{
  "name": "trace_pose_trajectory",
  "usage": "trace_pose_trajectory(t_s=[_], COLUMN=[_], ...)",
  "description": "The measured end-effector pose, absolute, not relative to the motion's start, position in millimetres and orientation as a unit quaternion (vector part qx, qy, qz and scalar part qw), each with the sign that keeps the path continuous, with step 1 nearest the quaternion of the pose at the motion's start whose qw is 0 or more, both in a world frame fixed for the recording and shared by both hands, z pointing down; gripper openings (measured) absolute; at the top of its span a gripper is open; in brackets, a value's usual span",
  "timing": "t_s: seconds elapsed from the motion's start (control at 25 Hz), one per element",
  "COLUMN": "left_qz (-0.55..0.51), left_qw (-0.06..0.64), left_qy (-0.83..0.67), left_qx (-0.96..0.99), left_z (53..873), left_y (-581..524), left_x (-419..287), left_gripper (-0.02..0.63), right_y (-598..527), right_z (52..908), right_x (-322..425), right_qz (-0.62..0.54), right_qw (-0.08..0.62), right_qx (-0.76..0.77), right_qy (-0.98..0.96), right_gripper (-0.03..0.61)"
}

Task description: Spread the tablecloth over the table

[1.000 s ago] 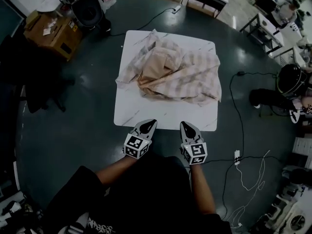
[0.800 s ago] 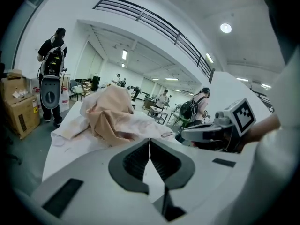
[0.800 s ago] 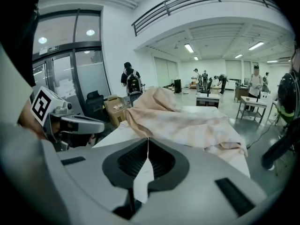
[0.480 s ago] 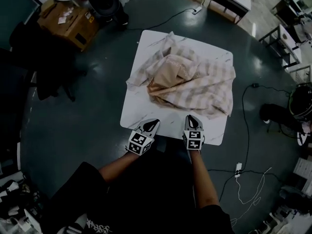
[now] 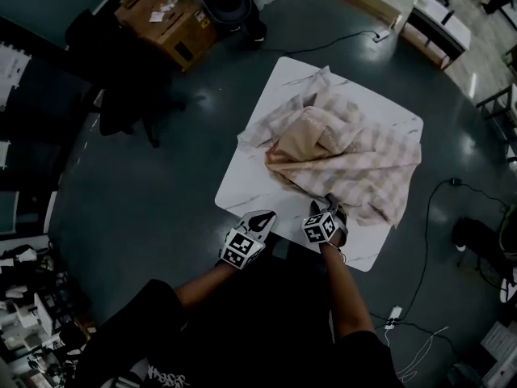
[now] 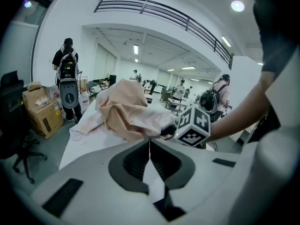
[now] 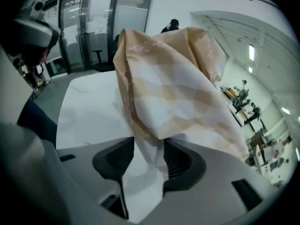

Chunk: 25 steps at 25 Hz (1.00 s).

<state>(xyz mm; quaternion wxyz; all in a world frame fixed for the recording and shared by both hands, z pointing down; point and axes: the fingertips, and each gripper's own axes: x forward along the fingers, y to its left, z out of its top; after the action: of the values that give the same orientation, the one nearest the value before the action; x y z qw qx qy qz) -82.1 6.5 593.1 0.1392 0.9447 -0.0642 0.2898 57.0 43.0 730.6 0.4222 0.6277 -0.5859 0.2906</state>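
Observation:
A crumpled beige-and-white checked tablecloth point(image 5: 339, 148) lies heaped on the white square table point(image 5: 242, 188), covering its middle and right side. My right gripper point(image 5: 334, 204) points down at the cloth's near edge. In the right gripper view, the right gripper point(image 7: 148, 146) has its jaws opening, and a hanging fold of the tablecloth point(image 7: 173, 83) sits between them without being pinched. My left gripper point(image 5: 266, 215) hovers at the table's near edge, left of the cloth, shut on nothing. The left gripper view shows the left gripper point(image 6: 150, 144) with its jaws together, and the tablecloth heap point(image 6: 126, 111) ahead.
A cardboard box point(image 5: 166, 23) and a black office chair point(image 5: 121, 95) stand on the dark floor left of the table. Cables point(image 5: 428, 217) run across the floor on the right. People stand in the background point(image 6: 68, 69).
Both grippers moved forward to the table's near edge. The right gripper dropped and rolled onto the cloth's near edge, and its jaws went from shut to open. The head view swung left.

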Motion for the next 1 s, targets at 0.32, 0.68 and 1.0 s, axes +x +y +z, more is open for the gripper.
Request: trace_pose_trajectory(t_s=[0.32, 0.68, 1.0], left_qz=[0.277, 0.258, 0.233], left_qw=[0.129, 0.137, 0.127], left_qy=[-0.105, -0.105, -0.115], left_qx=[0.946, 0.951, 0.957], left_z=[586.5, 588.5, 577.7], left_y=[7.6, -0.7, -17.7], left_x=[-65.5, -30.6, 0.6], left_gripper=[0.018, 0.017, 0.018], right_y=[24.8, -7.6, -30.0], right_z=[672.8, 540.9, 503.4], right_x=[96.5, 219.0, 344.7], right_qz=[0.181, 0.192, 0.2], right_qw=[0.433, 0.282, 0.244], right_qx=[0.623, 0.706, 0.752], right_qy=[-0.626, -0.621, -0.578], right_gripper=[0.025, 0.018, 0.017])
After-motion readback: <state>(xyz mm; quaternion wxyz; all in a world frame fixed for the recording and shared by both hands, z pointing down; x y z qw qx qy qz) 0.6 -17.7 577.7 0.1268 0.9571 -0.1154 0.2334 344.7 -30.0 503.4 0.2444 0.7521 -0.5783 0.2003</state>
